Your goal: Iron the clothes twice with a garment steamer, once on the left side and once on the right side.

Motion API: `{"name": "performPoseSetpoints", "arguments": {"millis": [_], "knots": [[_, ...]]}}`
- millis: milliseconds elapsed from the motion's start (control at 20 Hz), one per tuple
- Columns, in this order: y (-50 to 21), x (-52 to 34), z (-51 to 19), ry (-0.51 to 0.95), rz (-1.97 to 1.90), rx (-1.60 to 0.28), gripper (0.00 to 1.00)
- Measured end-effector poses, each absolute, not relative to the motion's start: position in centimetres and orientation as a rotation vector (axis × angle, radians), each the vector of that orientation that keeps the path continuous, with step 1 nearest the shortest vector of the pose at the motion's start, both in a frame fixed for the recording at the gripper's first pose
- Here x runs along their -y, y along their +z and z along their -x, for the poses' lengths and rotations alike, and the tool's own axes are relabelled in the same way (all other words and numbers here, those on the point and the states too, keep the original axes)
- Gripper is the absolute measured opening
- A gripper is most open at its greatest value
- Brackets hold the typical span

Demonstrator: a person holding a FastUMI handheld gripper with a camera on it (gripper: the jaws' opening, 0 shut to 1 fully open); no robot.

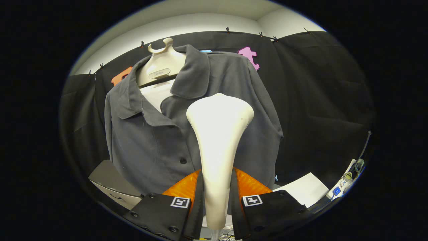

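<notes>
Gripper: the gripper points up toward the hanging shirt, its two fingers closed in on the steamer's handle from either side.
Fingers: one finger presses on the left of the handle and the other on the right, with only the width of the handle between them.
Garment steamer: the cream garment steamer stands upright between the fingers, narrow at the handle and flaring to a broad rounded head beyond them.
Steamer head: the head sits in front of the shirt's chest, just right of the placket and below the collar; whether it touches the cloth I cannot tell.
Shirt: a dark grey button-up shirt hangs facing us, collar spread, one dark button showing low on the placket beside the steamer's handle.
Hanger: a pale plastic hanger with a hook on top fills the neck opening, with a white panel showing under it inside the collar.
Backdrop: black cloth wall behind the shirt, clipped along its top edge under a pale wall.
Left of the shirt: a grey-and-white box sits low, near the shirt's hem.
Right of the shirt: a white sheet lies low, and beyond it a small white device with a cable.
</notes>
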State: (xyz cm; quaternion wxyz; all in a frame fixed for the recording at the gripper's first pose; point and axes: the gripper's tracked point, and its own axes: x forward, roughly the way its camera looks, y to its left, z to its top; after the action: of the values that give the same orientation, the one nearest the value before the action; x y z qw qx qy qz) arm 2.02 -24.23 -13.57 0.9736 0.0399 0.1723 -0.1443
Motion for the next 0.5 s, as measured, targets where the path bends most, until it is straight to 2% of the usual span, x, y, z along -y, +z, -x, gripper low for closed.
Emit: {"name": "performPoseSetpoints", "arguments": {"millis": [500], "knots": [[-20.8,25.0,0.1,-0.292,-0.137,-0.466,0.44]]}}
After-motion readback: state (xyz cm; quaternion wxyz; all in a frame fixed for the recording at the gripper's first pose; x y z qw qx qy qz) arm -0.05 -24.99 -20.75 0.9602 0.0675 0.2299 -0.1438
